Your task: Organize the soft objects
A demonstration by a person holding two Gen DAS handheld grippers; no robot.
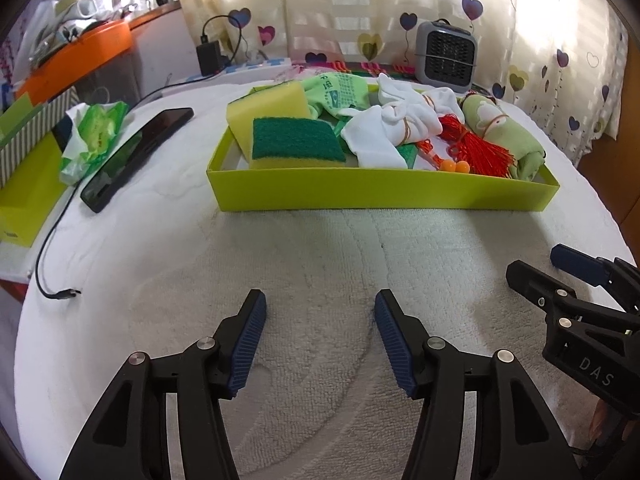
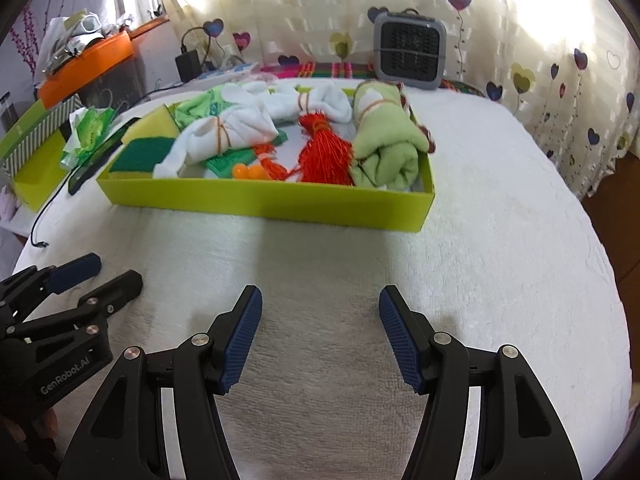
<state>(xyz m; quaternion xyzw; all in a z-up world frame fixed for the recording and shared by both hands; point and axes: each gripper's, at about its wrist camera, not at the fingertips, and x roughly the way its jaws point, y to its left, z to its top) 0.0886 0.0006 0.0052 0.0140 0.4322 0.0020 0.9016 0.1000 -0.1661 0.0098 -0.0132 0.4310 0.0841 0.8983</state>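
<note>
Both ribbed-padded claws, left claw (image 1: pixel 320 300) and right claw (image 2: pixel 320 296), gape empty over nubbly white towelling (image 1: pixel 320 248) before the lime tray (image 1: pixel 380 194).

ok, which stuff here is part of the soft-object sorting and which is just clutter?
Part of the job:
- lime tray
- sponges
- white socks
- green printed cloth
- rolled green towel
- red tassel
- left gripper and right gripper, both open, empty

Just lying about:
- phone
- tissue pack
- cable
- charger
- small grey heater
- orange shelf
</note>
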